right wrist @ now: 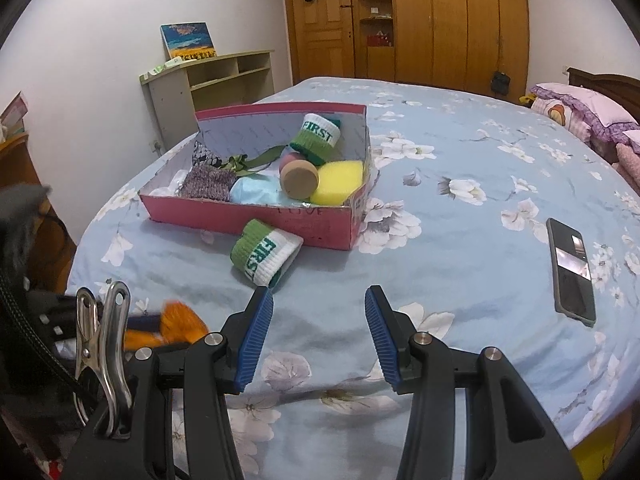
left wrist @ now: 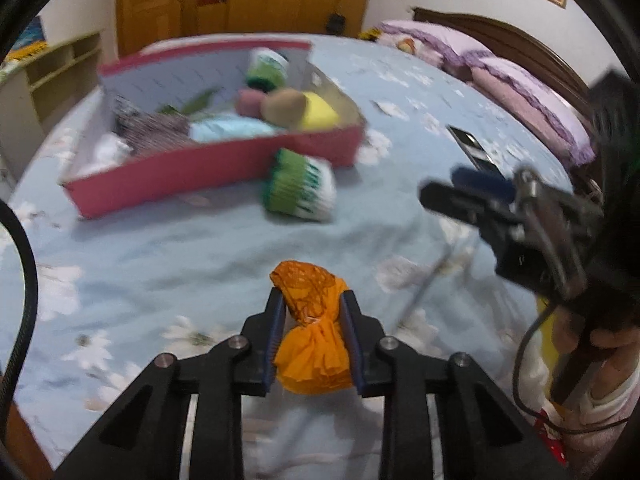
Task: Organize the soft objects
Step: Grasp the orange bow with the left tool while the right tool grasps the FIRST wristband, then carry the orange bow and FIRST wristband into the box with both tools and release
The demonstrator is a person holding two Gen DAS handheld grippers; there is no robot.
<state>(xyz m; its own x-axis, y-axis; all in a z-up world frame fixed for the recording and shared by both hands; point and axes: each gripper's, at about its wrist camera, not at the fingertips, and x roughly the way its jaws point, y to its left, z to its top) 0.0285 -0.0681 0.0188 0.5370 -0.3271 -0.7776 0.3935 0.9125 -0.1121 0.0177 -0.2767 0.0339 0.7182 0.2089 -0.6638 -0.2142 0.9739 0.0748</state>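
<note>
My left gripper (left wrist: 312, 308) is shut on an orange crumpled cloth bundle (left wrist: 314, 344) and holds it above the blue flowered bedspread. The bundle also shows blurred at the left of the right wrist view (right wrist: 176, 326). My right gripper (right wrist: 319, 300) is open and empty over the bed, and shows at the right of the left wrist view (left wrist: 444, 196). A red cardboard box (right wrist: 256, 220) ahead holds several soft things: a green-white wristband, a yellow sponge (right wrist: 338, 178), a brown roll, a light blue cloth. A second green-white wristband (right wrist: 264, 256) lies on the bed just in front of the box (left wrist: 298, 186).
A black phone (right wrist: 570, 272) lies on the bed to the right. Purple pillows (right wrist: 584, 114) and a dark headboard are at the far right. A beige shelf unit (right wrist: 208, 84) and wooden wardrobes (right wrist: 440, 20) stand beyond the bed.
</note>
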